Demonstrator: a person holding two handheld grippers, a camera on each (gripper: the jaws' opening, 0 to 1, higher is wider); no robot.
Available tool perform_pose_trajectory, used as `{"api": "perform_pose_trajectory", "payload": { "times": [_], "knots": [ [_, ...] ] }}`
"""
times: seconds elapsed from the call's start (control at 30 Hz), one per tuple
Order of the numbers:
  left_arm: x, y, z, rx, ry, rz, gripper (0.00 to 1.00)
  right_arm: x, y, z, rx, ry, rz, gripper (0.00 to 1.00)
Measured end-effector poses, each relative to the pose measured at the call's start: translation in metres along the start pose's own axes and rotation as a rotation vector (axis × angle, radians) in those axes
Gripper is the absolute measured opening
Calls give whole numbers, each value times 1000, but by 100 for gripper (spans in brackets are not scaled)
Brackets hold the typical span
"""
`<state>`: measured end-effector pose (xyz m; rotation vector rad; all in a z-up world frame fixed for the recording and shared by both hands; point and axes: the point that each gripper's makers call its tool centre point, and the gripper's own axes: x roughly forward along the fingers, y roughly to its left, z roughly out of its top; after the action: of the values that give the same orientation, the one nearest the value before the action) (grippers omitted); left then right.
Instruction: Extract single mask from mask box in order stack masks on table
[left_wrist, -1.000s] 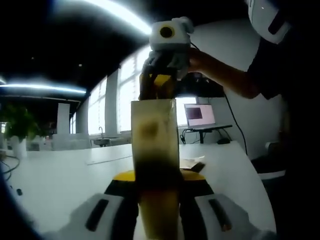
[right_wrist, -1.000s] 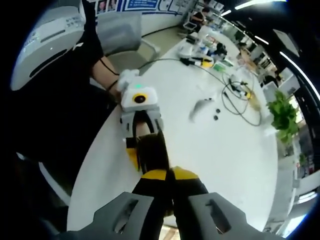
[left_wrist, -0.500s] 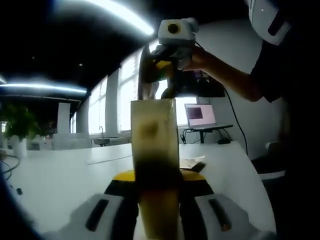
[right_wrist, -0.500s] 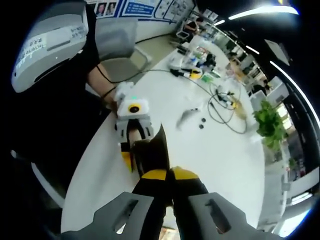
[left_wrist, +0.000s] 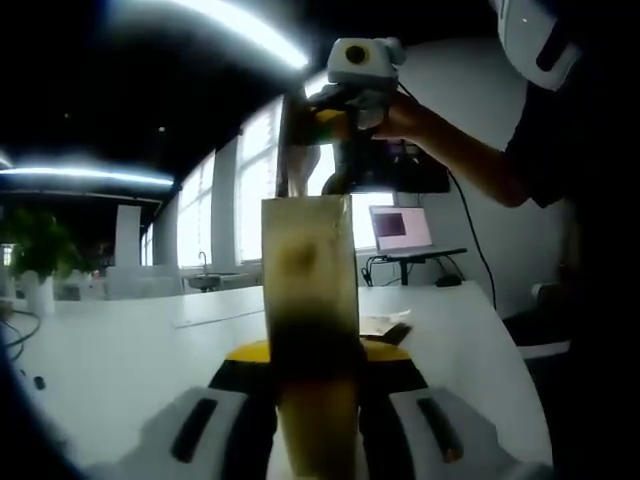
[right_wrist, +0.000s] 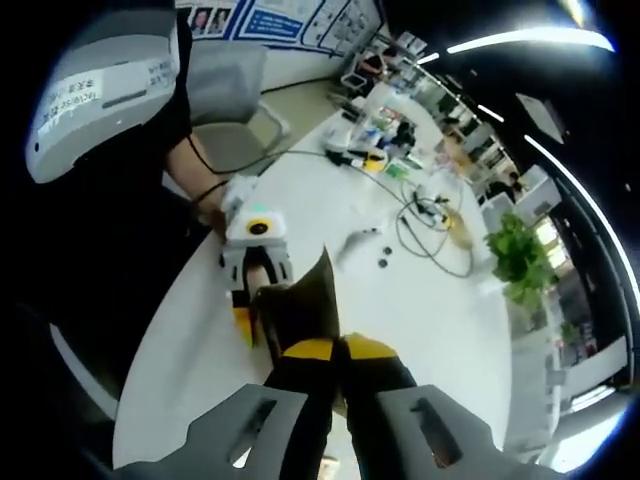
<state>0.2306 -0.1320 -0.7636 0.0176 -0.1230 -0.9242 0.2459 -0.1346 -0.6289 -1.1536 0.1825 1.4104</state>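
The mask box (left_wrist: 308, 300) is clamped by the left gripper (left_wrist: 310, 400); a thin, limp mask (right_wrist: 318, 290) is pinched at its edge by the right gripper (right_wrist: 335, 350), above the desk (right_wrist: 400, 300).

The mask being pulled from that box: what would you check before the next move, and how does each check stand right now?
1. Left gripper grips the mask box: ok, the box stands upright between its jaws.
2. Right gripper holds a mask: ok, jaws closed on a dark sheet.
3. Only one mask taken: cannot tell, layers are not visible.
4. Mask fully clear of the box: cannot tell, its lower edge is hidden.
5. Bare spot on the white table for the stack: ok, open surface beside the cables.
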Motion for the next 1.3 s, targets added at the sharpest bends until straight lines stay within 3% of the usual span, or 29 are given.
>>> {"api": "perform_pose_trajectory", "payload": {
  "times": [0.5, 0.87, 1.13, 1.3],
  "knots": [
    [0, 1, -1, -1, 1, 2, 32, -22, -11, 5, 19, -66, -141, 0],
    [0, 1, -2, -3, 4, 4, 32, -52, -26, 9, 54, -139, -302, 0],
    [0, 1, -2, -1, 5, 6, 32, -58, -23, 5, 80, -170, -346, 0],
    [0, 1, -2, 0, 6, 6, 32, -70, -28, 11, 83, -208, -411, 0]
  ]
}}
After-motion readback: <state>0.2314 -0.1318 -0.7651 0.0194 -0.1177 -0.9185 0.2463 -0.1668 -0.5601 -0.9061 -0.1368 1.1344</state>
